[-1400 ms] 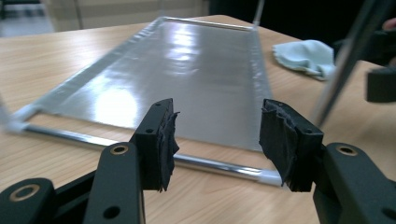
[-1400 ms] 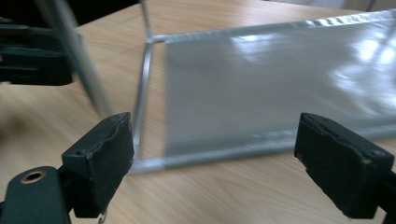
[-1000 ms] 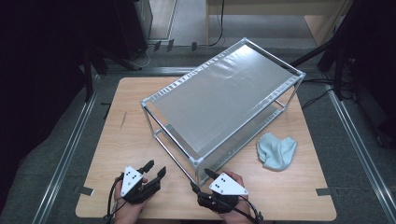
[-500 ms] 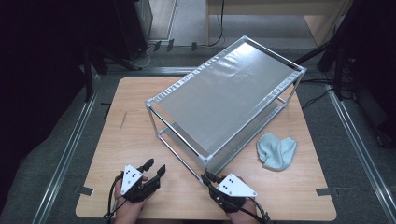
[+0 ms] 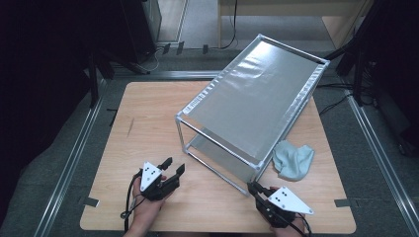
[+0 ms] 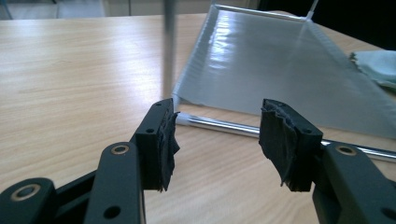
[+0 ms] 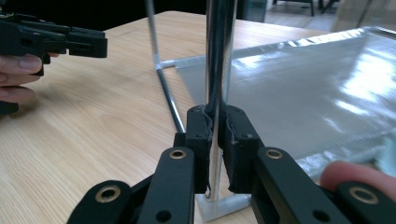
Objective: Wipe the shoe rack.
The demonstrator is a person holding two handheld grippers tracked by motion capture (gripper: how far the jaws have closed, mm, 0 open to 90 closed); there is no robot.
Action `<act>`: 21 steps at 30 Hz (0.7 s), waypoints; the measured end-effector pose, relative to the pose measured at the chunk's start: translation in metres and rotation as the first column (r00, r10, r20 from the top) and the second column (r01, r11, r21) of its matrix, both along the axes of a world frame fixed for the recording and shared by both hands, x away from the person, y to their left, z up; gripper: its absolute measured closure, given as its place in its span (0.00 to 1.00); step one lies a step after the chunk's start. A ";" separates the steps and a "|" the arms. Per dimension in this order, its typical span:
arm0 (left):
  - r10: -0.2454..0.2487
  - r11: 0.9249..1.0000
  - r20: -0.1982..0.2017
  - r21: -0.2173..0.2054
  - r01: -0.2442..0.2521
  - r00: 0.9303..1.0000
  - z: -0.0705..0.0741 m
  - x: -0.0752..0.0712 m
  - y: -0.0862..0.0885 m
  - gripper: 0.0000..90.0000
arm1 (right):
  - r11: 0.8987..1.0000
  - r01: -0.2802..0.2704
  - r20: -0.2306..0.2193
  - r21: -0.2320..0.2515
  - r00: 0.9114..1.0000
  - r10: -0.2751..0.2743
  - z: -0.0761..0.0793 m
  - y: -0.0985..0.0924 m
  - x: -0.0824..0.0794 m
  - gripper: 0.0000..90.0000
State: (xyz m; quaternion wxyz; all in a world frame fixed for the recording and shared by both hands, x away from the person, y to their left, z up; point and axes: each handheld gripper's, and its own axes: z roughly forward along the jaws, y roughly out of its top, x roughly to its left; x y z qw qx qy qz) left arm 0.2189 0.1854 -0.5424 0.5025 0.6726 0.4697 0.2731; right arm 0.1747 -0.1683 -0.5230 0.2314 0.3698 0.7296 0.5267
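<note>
On a wooden table, we see a metal-framed rack with silvery shelves standing at an angle, right of the middle. Our right gripper clamps its jaws tight on the rack's near corner post, low down, just above the foot. Our left gripper rests on the table to the left, jaws spread wide and holding nothing, pointed at the rack's bottom rail. A crumpled pale-green cloth lies just beside the rack's right side.
</note>
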 end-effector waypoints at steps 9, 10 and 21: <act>0.016 1.000 -0.068 -0.020 -0.018 0.998 0.014 0.024 -0.024 0.57 | 0.998 0.058 -0.018 -0.002 0.998 -0.058 0.003 -0.042 -0.010 0.91; 0.013 1.000 -0.071 -0.012 -0.014 0.997 0.015 0.029 -0.028 0.57 | 0.998 0.063 -0.023 -0.001 0.998 -0.063 0.003 -0.046 -0.011 0.91; -0.011 0.998 -0.057 0.063 0.014 0.998 0.021 0.049 -0.055 0.90 | 0.997 0.075 -0.036 0.002 0.997 -0.075 0.004 -0.062 -0.008 0.91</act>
